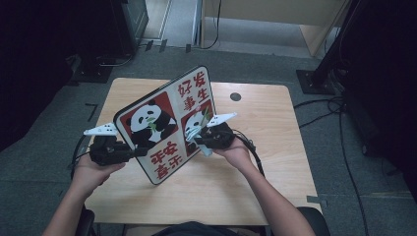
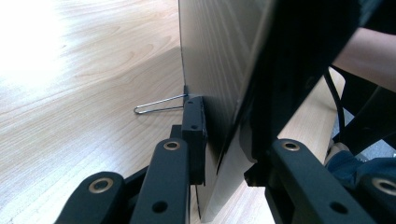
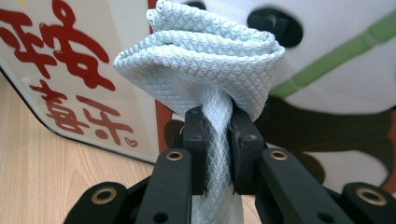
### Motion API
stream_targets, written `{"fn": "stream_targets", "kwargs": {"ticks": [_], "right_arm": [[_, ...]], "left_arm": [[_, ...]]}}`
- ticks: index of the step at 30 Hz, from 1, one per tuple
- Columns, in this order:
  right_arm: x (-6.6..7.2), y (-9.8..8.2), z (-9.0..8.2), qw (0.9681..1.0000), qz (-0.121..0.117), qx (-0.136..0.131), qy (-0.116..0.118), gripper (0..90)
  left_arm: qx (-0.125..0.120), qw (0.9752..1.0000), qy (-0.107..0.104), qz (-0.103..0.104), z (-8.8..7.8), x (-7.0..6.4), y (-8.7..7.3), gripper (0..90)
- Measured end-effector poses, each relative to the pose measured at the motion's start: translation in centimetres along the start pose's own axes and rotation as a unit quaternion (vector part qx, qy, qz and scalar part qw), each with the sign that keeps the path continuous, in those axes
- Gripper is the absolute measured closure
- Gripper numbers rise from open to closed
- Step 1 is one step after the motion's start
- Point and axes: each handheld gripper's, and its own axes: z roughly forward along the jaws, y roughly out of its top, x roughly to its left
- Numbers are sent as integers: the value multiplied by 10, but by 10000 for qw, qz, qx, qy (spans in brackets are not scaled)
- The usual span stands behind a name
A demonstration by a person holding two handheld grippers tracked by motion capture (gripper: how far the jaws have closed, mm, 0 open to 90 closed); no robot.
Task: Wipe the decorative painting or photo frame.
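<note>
Upright board (image 1: 164, 123) splits table (image 1: 275, 162); right side open.

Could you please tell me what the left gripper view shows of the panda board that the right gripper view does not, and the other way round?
The left gripper view alone shows the panda board edge-on with its plain back, a wire loop sticking out behind it, and the left gripper clamped on its edge. The right gripper view alone shows the printed front with red characters, a green bamboo stalk, and a pale blue cloth pinched in the right gripper. Both share the board and the wooden table.
</note>
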Motion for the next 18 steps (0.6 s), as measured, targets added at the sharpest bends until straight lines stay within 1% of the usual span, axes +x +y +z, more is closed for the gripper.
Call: {"fn": "stream_targets", "kwargs": {"ticks": [1,4,8,9,12,15,18], "right_arm": [[-1,-2,1,10000,-39,-39,7,796],[0,-10,4,10000,-20,-4,-47,796],[1,-17,8,9998,12,184,-112,794],[1,-17,8,9998,12,184,-112,794],[0,-23,12,9997,140,181,-46,795],[0,-27,14,9996,152,243,-35,795],[0,-28,15,9993,240,293,-47,794]], "left_arm": [[3,10000,0,10,0,0,0,756],[11,10000,-19,4,0,0,0,754],[22,10000,-27,11,0,1,1,753],[22,10000,-27,11,0,1,1,752],[24,10000,-69,-27,1,2,1,752],[23,10000,-82,-38,1,3,1,752],[21,9999,-93,-44,1,4,2,751]]}}
